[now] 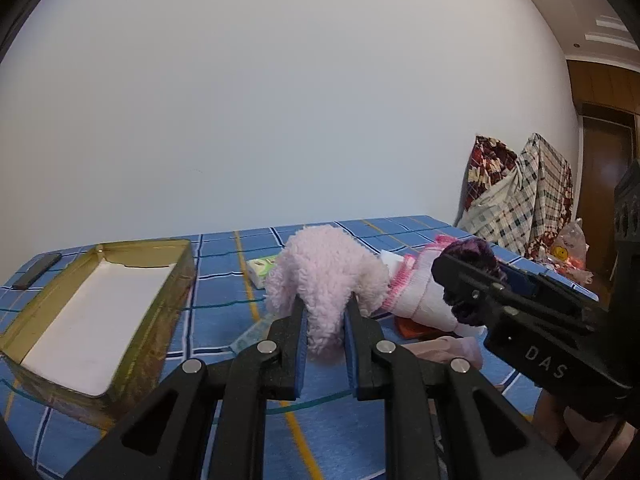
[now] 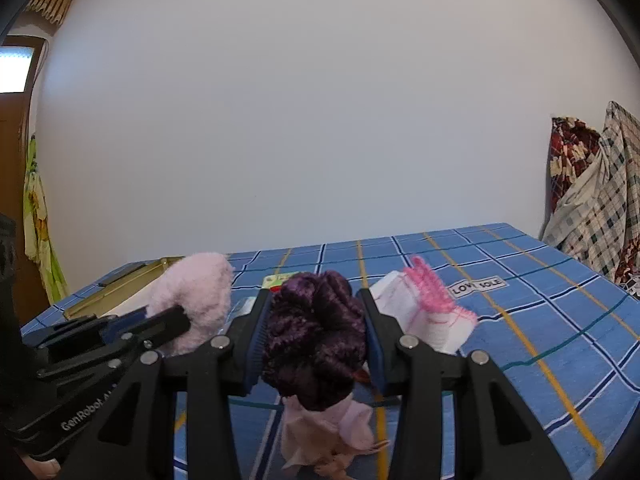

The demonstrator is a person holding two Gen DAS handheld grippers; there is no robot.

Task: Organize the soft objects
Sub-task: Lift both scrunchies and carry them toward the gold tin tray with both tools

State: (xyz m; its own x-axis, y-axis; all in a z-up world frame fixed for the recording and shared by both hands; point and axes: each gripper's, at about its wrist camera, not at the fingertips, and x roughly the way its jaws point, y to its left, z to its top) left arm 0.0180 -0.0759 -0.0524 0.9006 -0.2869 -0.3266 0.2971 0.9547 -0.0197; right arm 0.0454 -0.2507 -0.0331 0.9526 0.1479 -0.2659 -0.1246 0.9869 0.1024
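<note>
Two grips held: my left tool [image 1: 325,316] clenches pink fleece piece [image 1: 326,268] mid-frame; right tool [image 2: 316,320] clenches purple velvet scrunchie [image 2: 316,332], centre. Both look light, squashy; I'd pinch bulk, not fringe.

Both tools were matte black plastic linkages with round silver pins at the joints. The left gripper [image 1: 326,320] had blue finger pads [image 1: 301,344] and white "GenRobot" lettering; the right gripper [image 2: 316,322] showed "DAS" lettering and ribbed blue pads [image 2: 256,340].
</note>
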